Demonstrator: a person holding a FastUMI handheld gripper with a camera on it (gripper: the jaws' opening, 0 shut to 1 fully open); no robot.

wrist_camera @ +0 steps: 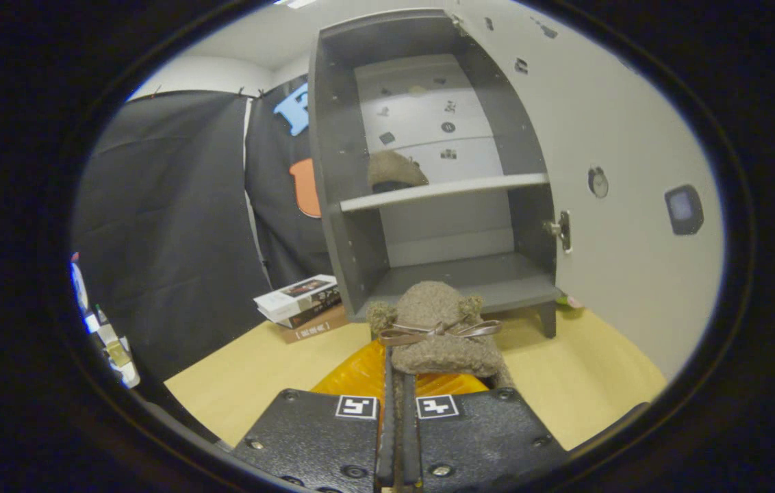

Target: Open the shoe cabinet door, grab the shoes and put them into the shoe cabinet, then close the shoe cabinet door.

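Observation:
My gripper [398, 383] is shut on a fuzzy brown shoe [439, 329] with a ribbon bow, pinching its near edge between both fingers and holding it just in front of the cabinet's lower compartment. The grey shoe cabinet [353, 226] stands ahead on the yellow table [565, 383]. Its white door [606, 205] is swung wide open to the right. A second brown shoe [394, 171] rests on the cabinet's upper shelf [456, 188], toward the left. The lower shelf [490, 277] is bare behind the held shoe.
A stack of books [302, 305] lies on the table left of the cabinet. Black cloth walls hang behind and to the left. An orange ribbed surface [357, 373] lies under the held shoe. Small items [110, 342] sit at the far left.

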